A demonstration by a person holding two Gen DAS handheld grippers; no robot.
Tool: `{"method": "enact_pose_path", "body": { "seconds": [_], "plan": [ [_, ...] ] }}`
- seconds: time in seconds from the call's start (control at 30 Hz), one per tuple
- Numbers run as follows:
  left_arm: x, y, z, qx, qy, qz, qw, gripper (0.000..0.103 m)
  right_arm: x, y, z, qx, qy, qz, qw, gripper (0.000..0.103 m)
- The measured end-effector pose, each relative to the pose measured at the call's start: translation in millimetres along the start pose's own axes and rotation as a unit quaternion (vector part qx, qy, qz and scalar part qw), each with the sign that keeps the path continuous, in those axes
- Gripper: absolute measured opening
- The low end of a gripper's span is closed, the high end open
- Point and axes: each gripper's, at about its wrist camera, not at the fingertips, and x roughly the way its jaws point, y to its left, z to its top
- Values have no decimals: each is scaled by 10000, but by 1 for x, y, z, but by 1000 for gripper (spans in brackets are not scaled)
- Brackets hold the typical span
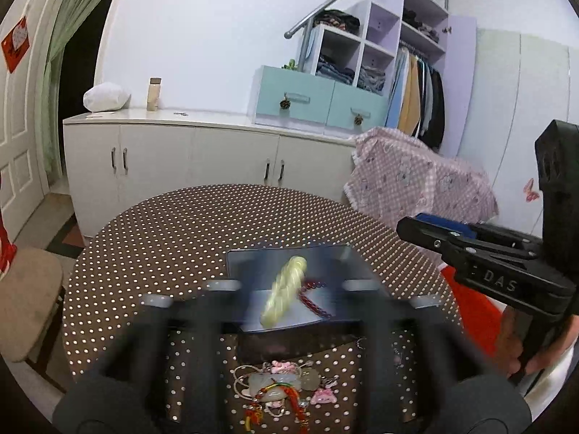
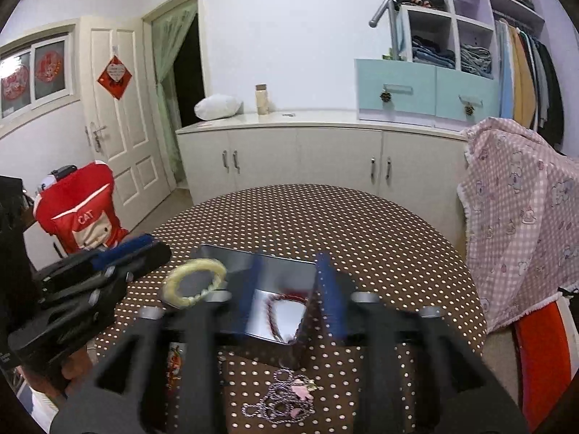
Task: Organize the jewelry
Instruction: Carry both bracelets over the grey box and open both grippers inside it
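So I've got both claws over the shallow grey metal tray point(image 2: 289, 271) on the round brown table with white polka dots point(image 1: 188, 224), sorting jewelry into it. My left claw point(image 1: 289, 289) is released, jaws spread wide and gripping nothing, and the pale yellow-green twisted bangle point(image 1: 286, 291) is blurred right between them over the tray, touching neither jaw; from the right-hand view it looks like it's at the tray's left edge, so I can't tell if it's fully settled inside. My right claw point(image 2: 295, 293) with the blue pads is released too, about half open, hovering over the dark red beaded bracelet point(image 2: 278, 311) that lies in the tray. The trick here, I reckon, is to pull both claws straight back without clipping the bangle or dragging the beads out. Then I'd go for the tangled pile near me: the pink charm chain point(image 2: 286, 394) and the jade pendants on red cord point(image 1: 278, 390). Those cords look snaggy, so pinching one piece at its solid part seems better than grabbing at string.
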Motion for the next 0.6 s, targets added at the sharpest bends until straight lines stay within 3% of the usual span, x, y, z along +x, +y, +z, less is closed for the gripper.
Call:
{"method": "enact_pose_path", "body": {
  "seconds": [0.03, 0.07, 0.23, 0.6],
  "plan": [
    [-3, 0, -2, -33, -106, -3, 9999, 76, 0, -1, -1, -1, -3, -39, 10000, 55],
    [-7, 1, -2, -59, -230, -15, 9997, 76, -1, -1, -2, -3, -7, -66, 10000, 55],
    [-7, 3, -2, 8, -126, 112, 9999, 76, -2, -5, -7, 32, 76, -142, 9999, 61],
    [-16, 4, -4, 43, -121, 205, 9997, 76, -6, -3, -10, 37, 126, -160, 9998, 63]
  ]
}}
